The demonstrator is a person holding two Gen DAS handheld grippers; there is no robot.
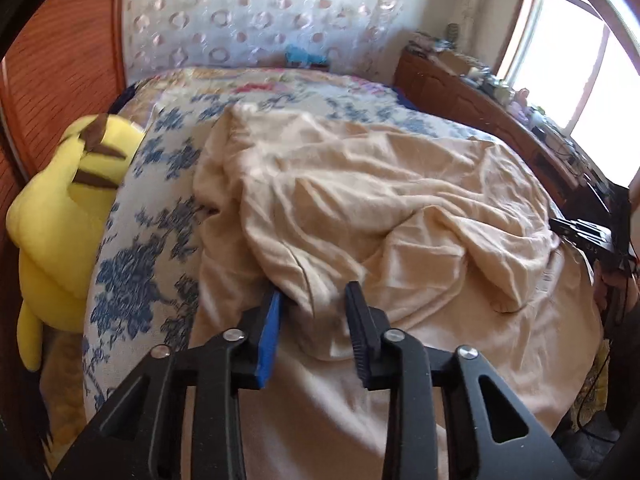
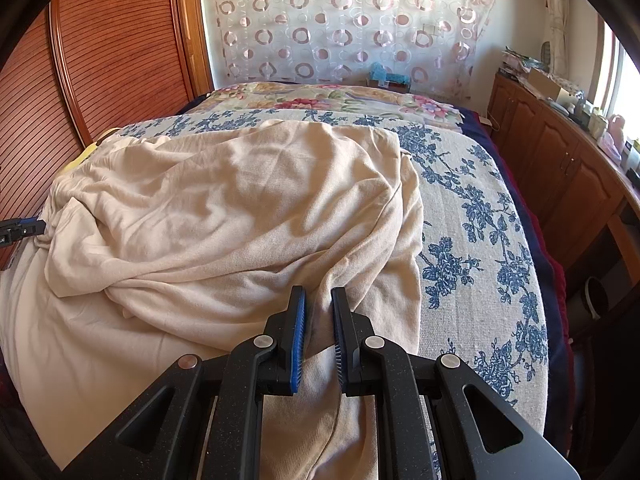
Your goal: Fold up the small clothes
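Note:
A cream garment (image 1: 360, 208) lies crumpled on the bed, folded over itself; it also fills the right wrist view (image 2: 224, 208). My left gripper (image 1: 314, 294) stands at the garment's near edge with its jaws apart and a fold of cloth between the fingers. My right gripper (image 2: 318, 294) has its jaws close together with a bunched fold of the garment pinched between the blue pads (image 2: 299, 344). The left gripper's tip (image 2: 24, 230) shows at the far left of the right wrist view, touching the cloth's edge.
The bed has a white cover with blue flowers (image 2: 480, 216). A yellow plush toy (image 1: 68, 216) sits at the bed's left side by a wooden wardrobe (image 2: 100, 60). A wooden cabinet (image 2: 560, 168) with clutter runs along the right under a window.

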